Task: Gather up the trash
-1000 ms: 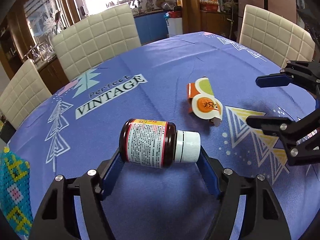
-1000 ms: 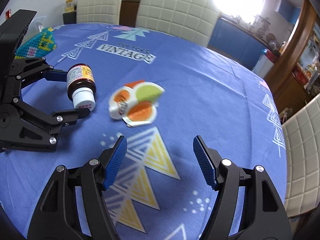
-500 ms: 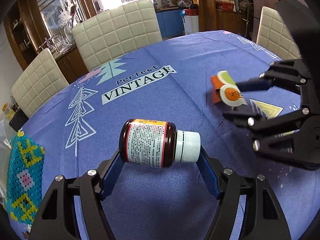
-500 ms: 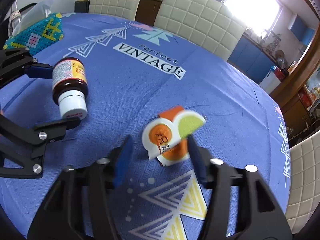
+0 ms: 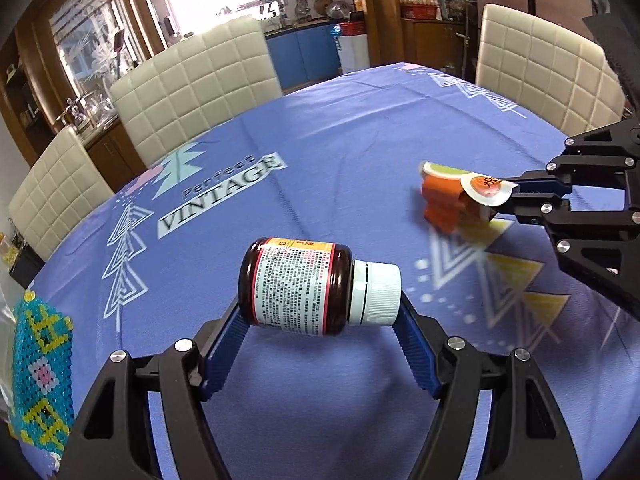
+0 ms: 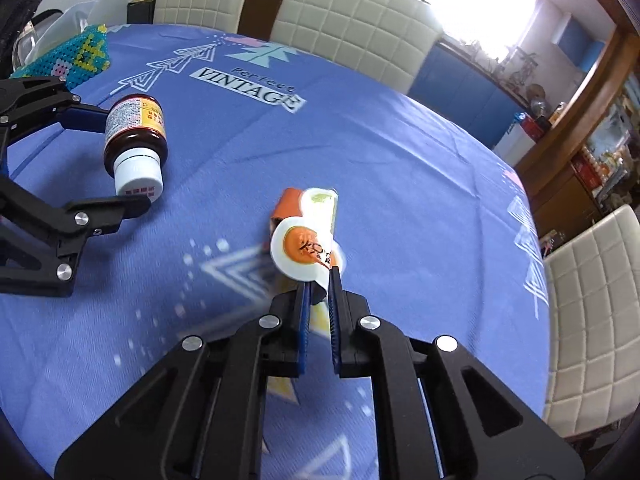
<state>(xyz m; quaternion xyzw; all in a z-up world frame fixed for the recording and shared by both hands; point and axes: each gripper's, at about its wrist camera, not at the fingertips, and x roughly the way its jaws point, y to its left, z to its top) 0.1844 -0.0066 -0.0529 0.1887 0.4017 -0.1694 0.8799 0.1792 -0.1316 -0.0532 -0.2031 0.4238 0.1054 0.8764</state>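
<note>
The left hand-held gripper [image 5: 320, 320] pinches a brown pill bottle [image 5: 304, 286] end to end between its 2 blue pads, base on one pad and white cap on the other, the bottle lying sideways above the purple table [image 5: 340, 140]. The right hand-held gripper [image 6: 319, 280], off to the left one's right, is pressed nearly together on the edge of a crumpled orange-and-green wrapper [image 6: 306, 236], which sticks out ahead of its fingertips. A beaded blue pouch [image 5: 40, 376] sits at the table edge left of the left hand-held gripper.

Beaded pouch [image 5: 40, 376] at tablecloth [image 5: 340, 140] edge; chairs [image 5: 192, 88] ring table.
</note>
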